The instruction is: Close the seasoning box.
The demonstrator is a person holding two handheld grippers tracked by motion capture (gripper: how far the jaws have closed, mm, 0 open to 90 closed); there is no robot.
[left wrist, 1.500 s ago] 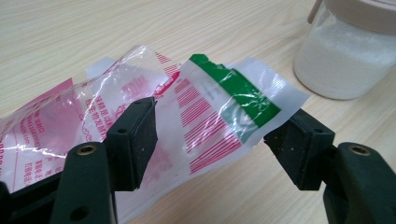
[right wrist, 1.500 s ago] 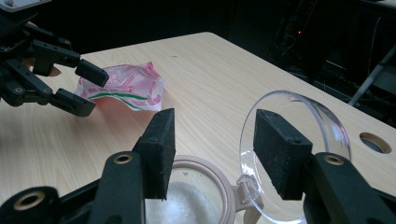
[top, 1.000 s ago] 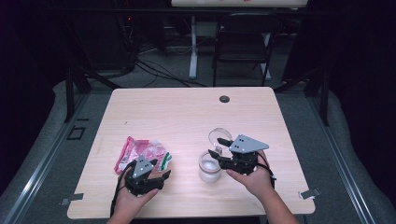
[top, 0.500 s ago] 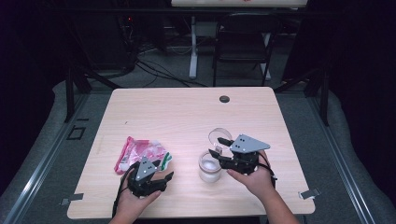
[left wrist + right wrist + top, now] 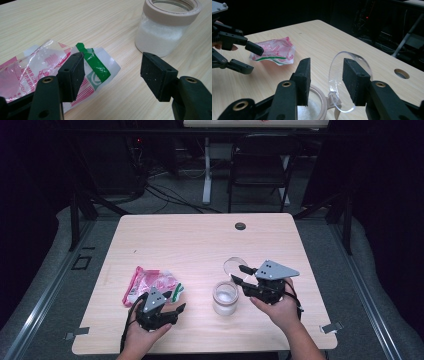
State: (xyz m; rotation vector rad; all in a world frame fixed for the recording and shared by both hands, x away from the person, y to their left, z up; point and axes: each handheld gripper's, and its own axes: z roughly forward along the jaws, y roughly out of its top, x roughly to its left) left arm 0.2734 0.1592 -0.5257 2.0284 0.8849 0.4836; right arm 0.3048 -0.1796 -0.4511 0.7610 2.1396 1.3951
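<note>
Found the jar (image 5: pixel 225 297) of white grains near the table's (image 5: pixel 200 235) front edge, its clear hinged lid (image 5: pixel 337 82) tipped up between the right gripper's (image 5: pixel 239 274) jaws, which had just been closing but were not yet visibly pinching it. Judged the step as taking hold of the lid; next called for a firm pinch. Held the left gripper (image 5: pixel 179 301) spread beside the packet (image 5: pixel 150 282). Showed the grains close up in the left gripper view, the gaps beside the lid in the right gripper view.

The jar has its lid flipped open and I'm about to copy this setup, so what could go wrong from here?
The right gripper has just been closing around the clear hinged lid; squeezing or pulling it could strain the hinge or tip the jar, spilling its white granules. The left gripper stands open at the bag's green-taped corner; a grab there may slip or tear the thin plastic.
</note>
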